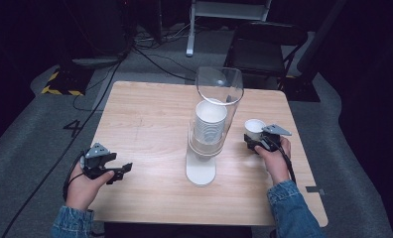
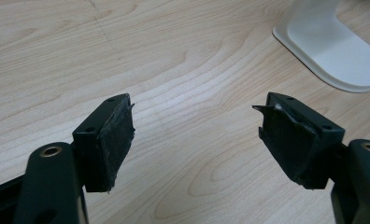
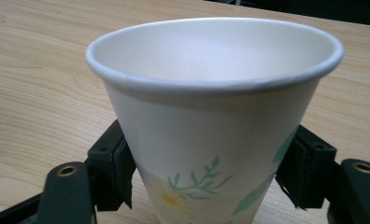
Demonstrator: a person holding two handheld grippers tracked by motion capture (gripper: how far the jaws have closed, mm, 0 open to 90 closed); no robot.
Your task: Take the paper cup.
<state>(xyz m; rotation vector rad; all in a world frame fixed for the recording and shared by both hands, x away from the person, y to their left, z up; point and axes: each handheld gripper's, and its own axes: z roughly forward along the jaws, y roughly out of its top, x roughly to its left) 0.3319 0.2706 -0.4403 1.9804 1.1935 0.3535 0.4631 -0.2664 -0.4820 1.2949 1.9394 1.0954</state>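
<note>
A clear tube dispenser point(image 1: 218, 94) on a white stand point(image 1: 201, 171) rises at the table's middle, with a stack of white paper cups point(image 1: 210, 121) inside. To its right, my right gripper point(image 1: 256, 141) is shut on a single upright paper cup point(image 1: 254, 128). In the right gripper view this cup point(image 3: 211, 107), white with a green leaf and flower print, sits between the jaws of the right gripper point(image 3: 211, 165), which press on both its sides. My left gripper point(image 1: 125, 171) rests low at the front left, open and empty. The left gripper view shows the left gripper point(image 2: 197, 105) over bare wood, with the stand's base point(image 2: 332, 51) ahead to the right.
The light wooden table point(image 1: 145, 119) stands on grey floor. A dark folding chair point(image 1: 266, 47) is behind its far right corner. Cables point(image 1: 150, 57) run across the floor at the back and down the left side.
</note>
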